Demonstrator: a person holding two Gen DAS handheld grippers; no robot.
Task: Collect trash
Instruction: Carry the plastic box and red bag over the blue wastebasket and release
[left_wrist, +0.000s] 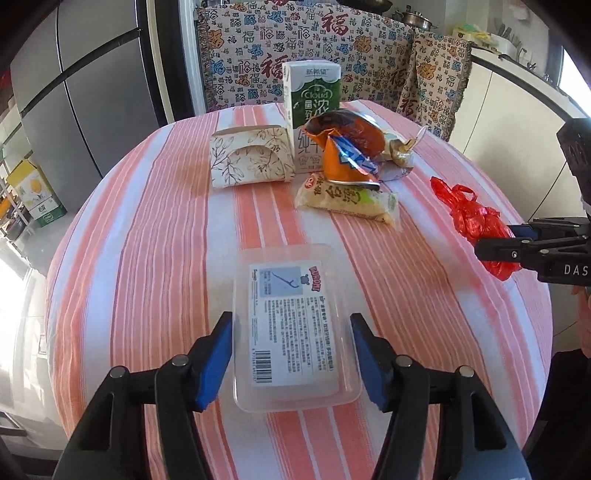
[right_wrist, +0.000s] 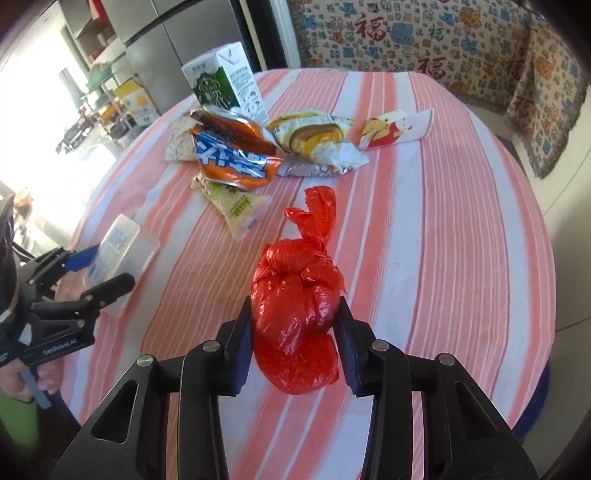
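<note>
A clear plastic container with a white printed label lies on the striped tablecloth. My left gripper straddles its near end, and both blue pads touch its long sides. The right wrist view shows the same container between the left gripper's fingers. A knotted red plastic bag is squeezed between the pads of my right gripper, and its bottom hangs below them. The left wrist view has the red bag and the right gripper at the right edge.
Further back on the round table stand a green milk carton, a floral paper box, an orange snack bag and a yellowish wrapper. A flattened paper cup lies at the far right. Patterned chairs stand behind.
</note>
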